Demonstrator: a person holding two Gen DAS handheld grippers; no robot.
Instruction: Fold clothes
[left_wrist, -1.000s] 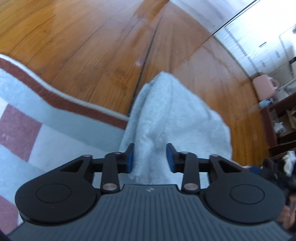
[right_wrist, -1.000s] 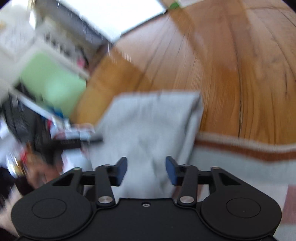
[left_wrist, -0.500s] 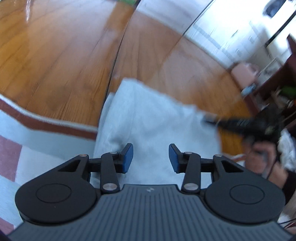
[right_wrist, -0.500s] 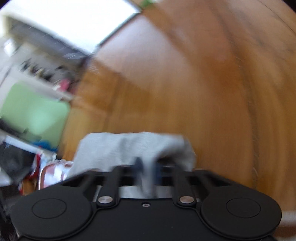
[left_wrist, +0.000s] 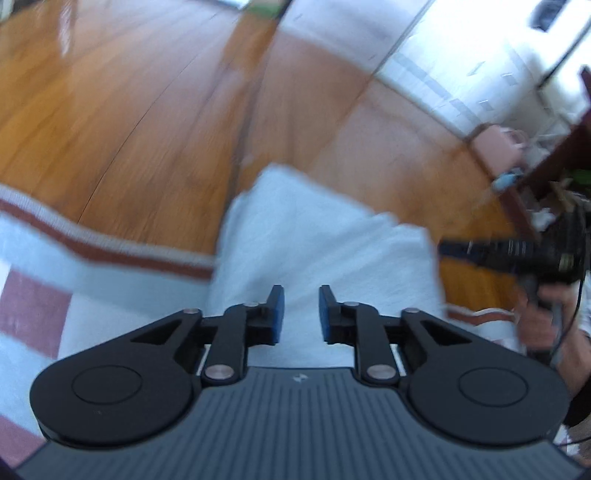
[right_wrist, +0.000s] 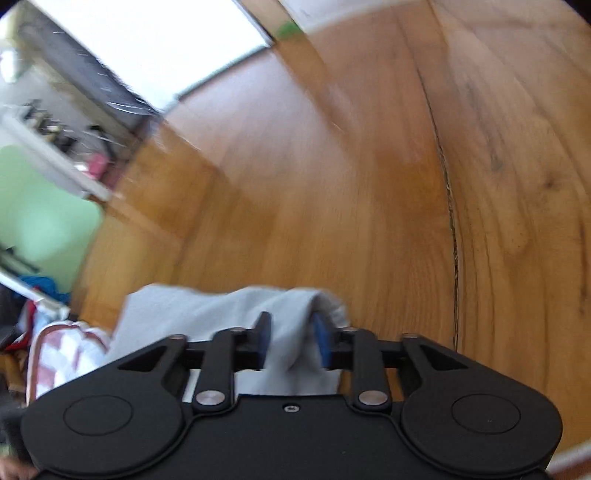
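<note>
A pale grey garment (left_wrist: 314, 251) lies part on a white rug with red-brown stripes (left_wrist: 92, 251), part on the wooden floor. My left gripper (left_wrist: 298, 314) hovers over its near part; the jaws are closing with a gap still between the blue pads, and no cloth is pinched. In the right wrist view a raised fold of the garment (right_wrist: 291, 332) stands between the pads of my right gripper (right_wrist: 291, 343). Those jaws are opening and the fold sits loose. The right gripper (left_wrist: 448, 246), held by a hand, also shows at the garment's right edge.
Wooden floor (right_wrist: 369, 184) stretches ahead in both views, with a seam in the boards (right_wrist: 452, 221). A pink stool (left_wrist: 495, 147) and a dark shelf (left_wrist: 554, 166) stand at the right of the left wrist view. A green panel (right_wrist: 44, 206) and clutter sit at the left of the right wrist view.
My right gripper closed on a fold of the garment, lifted it, and has now widened its jaws. The left jaws have narrowed. The right gripper came into the left wrist view.
</note>
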